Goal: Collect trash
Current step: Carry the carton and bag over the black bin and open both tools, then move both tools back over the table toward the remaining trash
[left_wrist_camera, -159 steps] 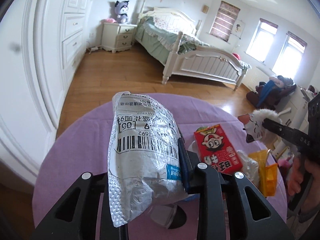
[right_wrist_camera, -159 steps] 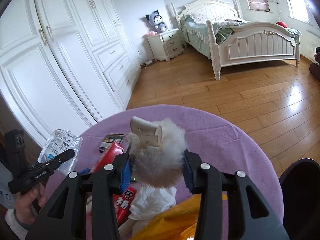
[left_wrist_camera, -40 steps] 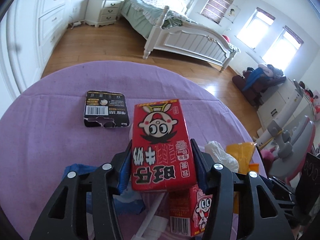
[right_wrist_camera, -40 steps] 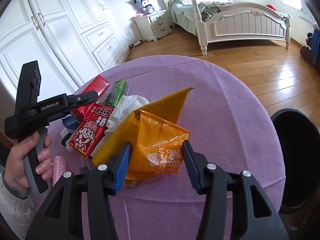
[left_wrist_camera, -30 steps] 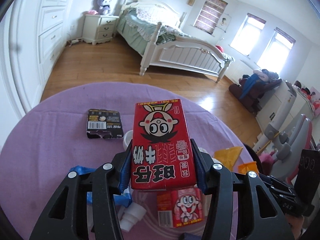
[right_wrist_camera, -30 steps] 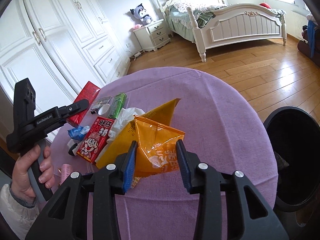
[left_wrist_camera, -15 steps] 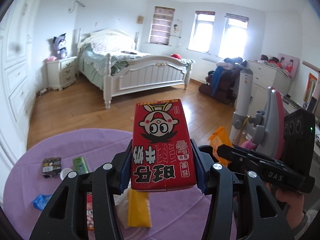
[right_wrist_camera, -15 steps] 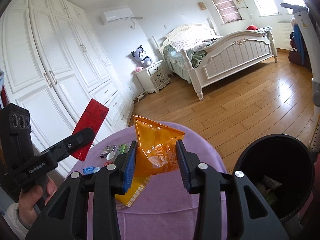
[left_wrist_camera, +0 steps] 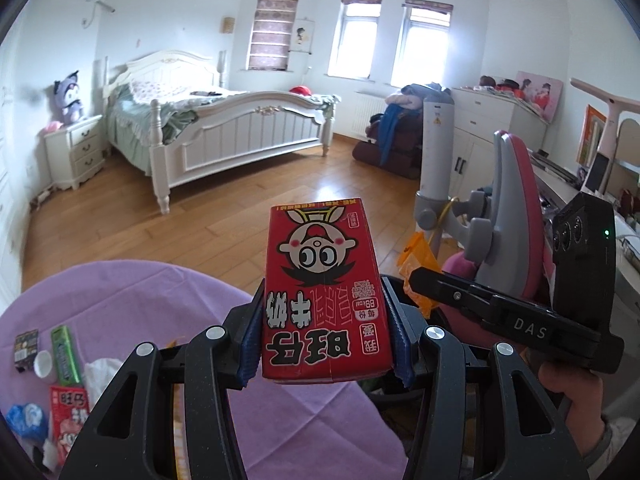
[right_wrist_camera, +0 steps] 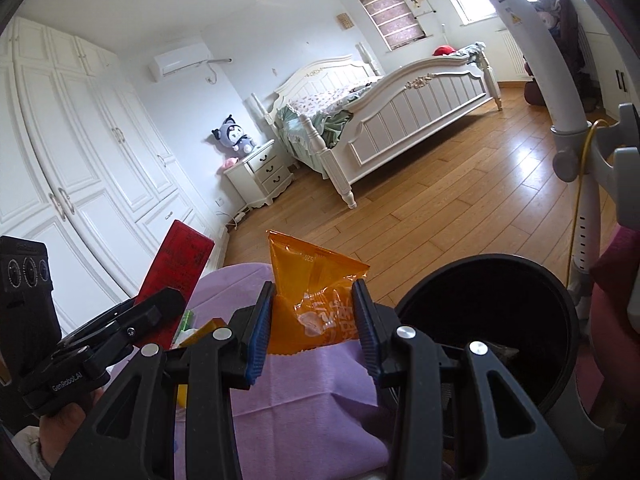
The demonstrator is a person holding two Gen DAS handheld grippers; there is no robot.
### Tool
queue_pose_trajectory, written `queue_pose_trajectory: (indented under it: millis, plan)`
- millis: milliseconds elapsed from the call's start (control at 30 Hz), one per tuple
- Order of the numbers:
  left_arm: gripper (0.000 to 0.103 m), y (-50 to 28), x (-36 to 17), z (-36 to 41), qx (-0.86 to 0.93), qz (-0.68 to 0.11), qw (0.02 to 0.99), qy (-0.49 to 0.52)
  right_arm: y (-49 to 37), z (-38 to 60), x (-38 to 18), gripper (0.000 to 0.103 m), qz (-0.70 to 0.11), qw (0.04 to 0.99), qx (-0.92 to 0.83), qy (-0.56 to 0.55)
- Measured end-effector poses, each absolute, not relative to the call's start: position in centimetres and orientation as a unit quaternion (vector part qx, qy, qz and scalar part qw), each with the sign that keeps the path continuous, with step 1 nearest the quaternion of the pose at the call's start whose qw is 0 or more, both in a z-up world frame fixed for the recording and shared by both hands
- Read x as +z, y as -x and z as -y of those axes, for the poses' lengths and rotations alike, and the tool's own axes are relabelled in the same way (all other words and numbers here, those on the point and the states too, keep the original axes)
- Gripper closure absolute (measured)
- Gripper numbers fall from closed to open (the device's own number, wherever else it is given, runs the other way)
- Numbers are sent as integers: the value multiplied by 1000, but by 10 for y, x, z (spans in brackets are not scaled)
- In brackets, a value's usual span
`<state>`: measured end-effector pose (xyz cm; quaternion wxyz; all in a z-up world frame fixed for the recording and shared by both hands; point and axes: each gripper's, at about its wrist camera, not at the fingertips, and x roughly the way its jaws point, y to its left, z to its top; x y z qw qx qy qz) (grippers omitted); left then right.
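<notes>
My left gripper (left_wrist_camera: 324,336) is shut on a red drink carton (left_wrist_camera: 322,292) with a cartoon face, held up past the right edge of the purple table (left_wrist_camera: 304,420). My right gripper (right_wrist_camera: 314,330) is shut on an orange snack bag (right_wrist_camera: 316,304), held above the table edge, just left of the black trash bin (right_wrist_camera: 500,320). In the right wrist view the left gripper (right_wrist_camera: 132,324) and its red carton (right_wrist_camera: 176,272) show at the left. In the left wrist view the right gripper (left_wrist_camera: 416,280) and the orange bag (left_wrist_camera: 416,256) show at the right.
More trash lies on the table's left part: a second red carton (left_wrist_camera: 68,420), a green pack (left_wrist_camera: 64,354), a small dark box (left_wrist_camera: 26,346), a blue wrapper (left_wrist_camera: 22,420), white tissue (left_wrist_camera: 100,380). A grey and pink stand (left_wrist_camera: 508,216) rises beside the bin. A bed (left_wrist_camera: 224,128) stands beyond.
Both grippers have swung right, away from the trash pile toward the bin, each keeping its item. The bin now fills more of the right wrist view.
</notes>
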<state>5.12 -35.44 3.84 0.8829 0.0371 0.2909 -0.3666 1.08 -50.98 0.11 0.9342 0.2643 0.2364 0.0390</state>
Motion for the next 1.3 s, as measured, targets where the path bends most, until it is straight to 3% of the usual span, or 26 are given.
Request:
queue_pose_trajectory:
  millis: [967,1067,1133,1200,1300]
  plan:
    - [51,-64,-27,466,-414,-355,833,-88,5,596,-81,64,-269,894,-20,-359]
    - [51,-69,-29,471,-415,-361,831,-88,6,602,-84,59,-271,889,-32,-368]
    - [43,-71,-29,474,-412,-367,829,-90,6,606,-86,54,-273,883,-34,-381]
    - [21,-70,-27,473,-404,-358,837,-91,8,607,-87,45,-274,881,-41,-383]
    - [17,-69,-22,471,-402,-352,840,-91,10,606,-86,38,-273,881,-42,-384]
